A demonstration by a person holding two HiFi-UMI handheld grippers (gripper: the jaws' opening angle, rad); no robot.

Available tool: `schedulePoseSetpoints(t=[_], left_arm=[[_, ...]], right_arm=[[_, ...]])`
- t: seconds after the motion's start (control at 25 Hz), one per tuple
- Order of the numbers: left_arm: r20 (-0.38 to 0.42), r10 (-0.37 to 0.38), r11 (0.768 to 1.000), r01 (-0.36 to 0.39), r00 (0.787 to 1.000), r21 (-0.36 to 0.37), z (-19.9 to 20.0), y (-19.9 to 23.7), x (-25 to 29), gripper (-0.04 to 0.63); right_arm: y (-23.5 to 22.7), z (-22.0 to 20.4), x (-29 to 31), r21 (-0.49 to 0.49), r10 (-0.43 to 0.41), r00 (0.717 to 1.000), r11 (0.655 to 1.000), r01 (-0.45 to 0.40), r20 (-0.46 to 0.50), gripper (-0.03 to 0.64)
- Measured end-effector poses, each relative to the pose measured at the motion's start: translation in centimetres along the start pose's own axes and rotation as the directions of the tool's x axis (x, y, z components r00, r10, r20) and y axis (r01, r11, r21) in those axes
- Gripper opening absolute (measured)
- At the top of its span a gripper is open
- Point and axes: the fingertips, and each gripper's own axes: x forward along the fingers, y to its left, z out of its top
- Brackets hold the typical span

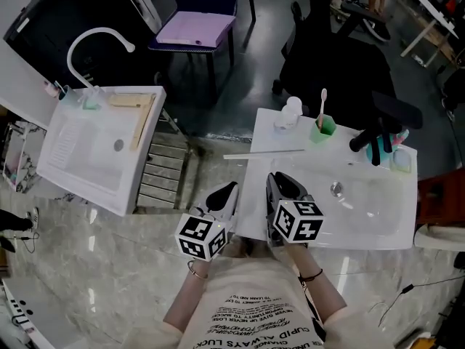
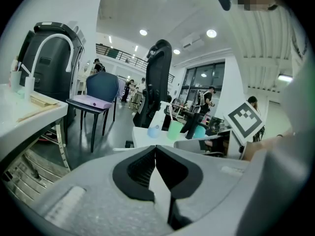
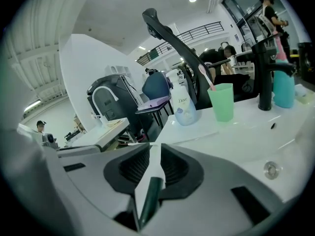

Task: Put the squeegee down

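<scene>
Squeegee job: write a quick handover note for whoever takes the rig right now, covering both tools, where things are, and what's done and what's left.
Left tool: jaws together, holding nothing.
Right tool: jaws slightly apart, nothing clearly gripped.
Squeegee: lies flat near the back left of the white sink counter, just beyond the right tool and clear of both tools. Its left end overhangs the counter's edge.
Done: the squeegee appears to be put down.
Left: probably only moving both tools away. Check that the overhanging end stays put.
</scene>
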Motion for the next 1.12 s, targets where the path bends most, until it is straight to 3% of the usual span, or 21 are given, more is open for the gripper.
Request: schedulePoseSetpoints(t=[0.36,0.76,1.12], left_arm=[[0.06,-0.017,0.998,0.013,0.998,0.069,3.0,-0.3,-0.3,0.023],[0.141,-0.027,0.992,0.009,0.99,0.122,5.9,-0.3,-1.1,0.023],[0.214,-0.013,0.99,-0.018,0.977,0.143,7.7,0.1,-2.4,0.023]], right_arm=[[0.0,2.5,-2.1,-0.063,0.066,0.996,0.996,-0.062,0.065,0.008],[0.0,6.1,-4.4,-0.121,0.137,0.975,0.986,-0.117,0.174,0.005],[-1.0,7.6,-6.2,-0.108,0.151,0.96,0.986,-0.129,0.235,0.005]])
